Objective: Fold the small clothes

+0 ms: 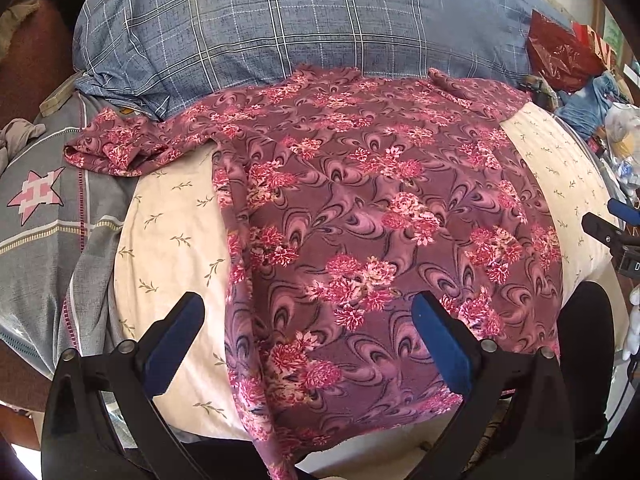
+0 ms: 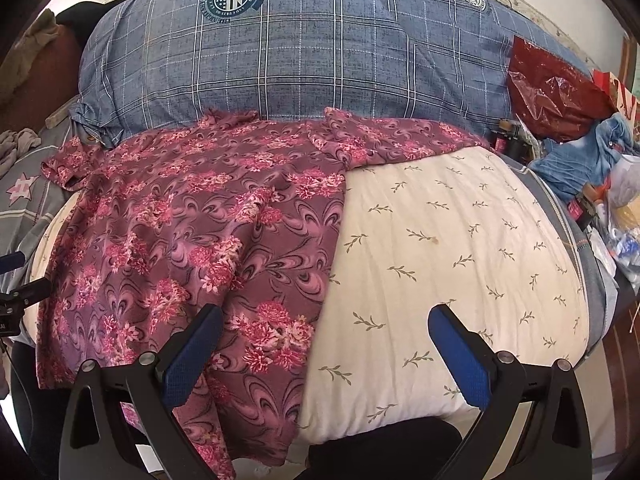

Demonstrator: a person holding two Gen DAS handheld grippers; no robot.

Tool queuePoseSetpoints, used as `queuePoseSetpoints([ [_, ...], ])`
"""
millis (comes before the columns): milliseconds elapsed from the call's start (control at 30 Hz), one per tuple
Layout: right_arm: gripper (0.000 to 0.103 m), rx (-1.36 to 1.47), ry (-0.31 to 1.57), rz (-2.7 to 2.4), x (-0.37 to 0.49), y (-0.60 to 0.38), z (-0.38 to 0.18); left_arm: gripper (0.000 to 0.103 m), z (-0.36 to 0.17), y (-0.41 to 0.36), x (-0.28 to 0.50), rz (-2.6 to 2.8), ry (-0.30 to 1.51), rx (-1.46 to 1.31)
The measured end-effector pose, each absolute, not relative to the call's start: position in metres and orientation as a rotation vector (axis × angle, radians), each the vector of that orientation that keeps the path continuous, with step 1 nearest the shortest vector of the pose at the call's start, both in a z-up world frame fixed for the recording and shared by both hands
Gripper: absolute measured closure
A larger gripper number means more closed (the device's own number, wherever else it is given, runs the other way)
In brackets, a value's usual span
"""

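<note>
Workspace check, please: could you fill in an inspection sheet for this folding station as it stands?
Surface: cream leaf-print cushion, bare on its right part.
Job's things: floral garment spread flat over the cushion, one sleeve bunched, near hem hanging off the edge.
Clutter: red plastic bag, blue denim item, assorted small items at far right.
Grippers: left gripper and right gripper, jaws wide apart, holding nothing.
Cables: nothing seen clearly.
Surroundings: blue checked pillow behind; grey star-print bedding.
</note>
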State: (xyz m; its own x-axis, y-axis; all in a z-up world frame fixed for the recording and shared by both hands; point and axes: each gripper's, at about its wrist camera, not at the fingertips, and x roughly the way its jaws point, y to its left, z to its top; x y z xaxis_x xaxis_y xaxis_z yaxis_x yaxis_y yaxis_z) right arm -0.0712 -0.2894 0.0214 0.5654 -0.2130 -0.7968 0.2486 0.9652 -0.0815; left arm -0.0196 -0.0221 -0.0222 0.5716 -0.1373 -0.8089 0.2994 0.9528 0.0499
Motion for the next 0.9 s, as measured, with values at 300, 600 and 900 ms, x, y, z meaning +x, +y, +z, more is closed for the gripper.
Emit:
queuePoseSetpoints([
  [300,0.001,0.068,0.927,-0.276,-0.068,-0.295,0.019,0.0,-0.028,-0.023,-0.013,-0.256,0.947,0.191],
  [600,0.001,0.072,0.942,-0.258,-0.063,-0.29,0.012,0.0,-0.029,-0.023,-0.009,-0.255,0.955,0.186],
  [900,0.015,0.191,0.974,-0.241,-0.064,-0.313,-0.005,0.0,-0.038,0.043,0.017,-0.099,1.03,0.008],
])
